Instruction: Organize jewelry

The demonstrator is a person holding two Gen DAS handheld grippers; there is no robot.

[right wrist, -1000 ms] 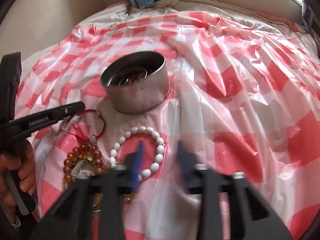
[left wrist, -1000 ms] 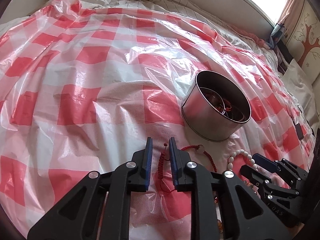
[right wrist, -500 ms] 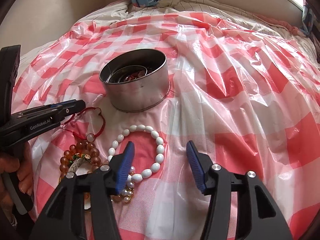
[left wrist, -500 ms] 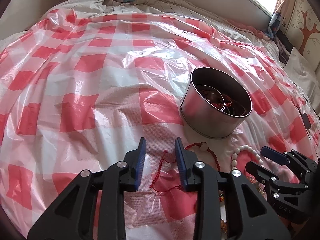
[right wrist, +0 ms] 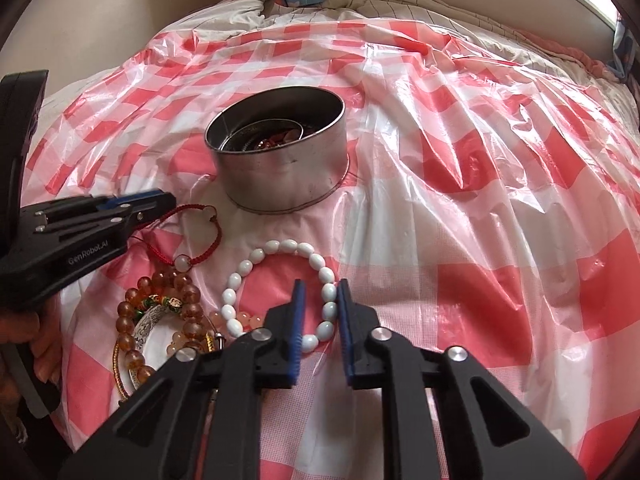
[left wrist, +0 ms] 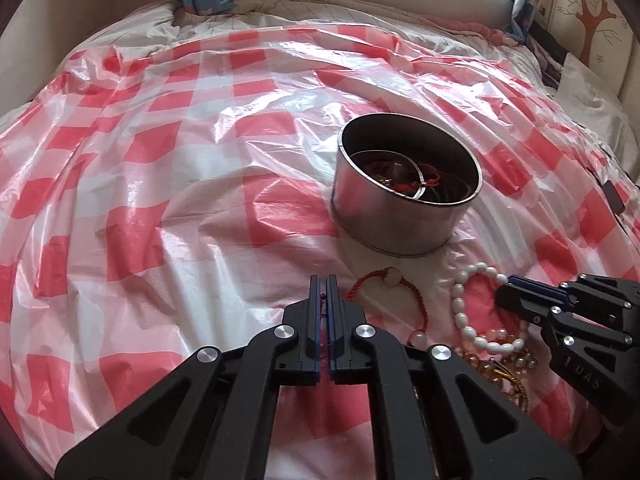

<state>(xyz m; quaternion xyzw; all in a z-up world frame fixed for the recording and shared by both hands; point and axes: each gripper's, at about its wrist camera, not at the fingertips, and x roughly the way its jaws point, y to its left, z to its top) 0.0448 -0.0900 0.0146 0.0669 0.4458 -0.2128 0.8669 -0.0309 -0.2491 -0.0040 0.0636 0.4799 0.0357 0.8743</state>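
The left hand-held gripper (left wrist: 324,292) has just clamped onto the red cord bracelet (left wrist: 404,286); the right hand-held gripper (right wrist: 320,300) has just pinched the white bead bracelet (right wrist: 288,248), both beside the metal tin (right wrist: 280,176) on the bed.

red-and-white checked sheet (right wrist: 480,240), silver tin (right wrist: 280,176), white bead bracelet (right wrist: 276,248), red cord bracelet (right wrist: 208,236)

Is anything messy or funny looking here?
Nothing looks broken or spilled. A heap of amber bead bracelets lies tangled on the red-and-white checked plastic sheet, outside the round metal tin, and the sheet is wrinkled.
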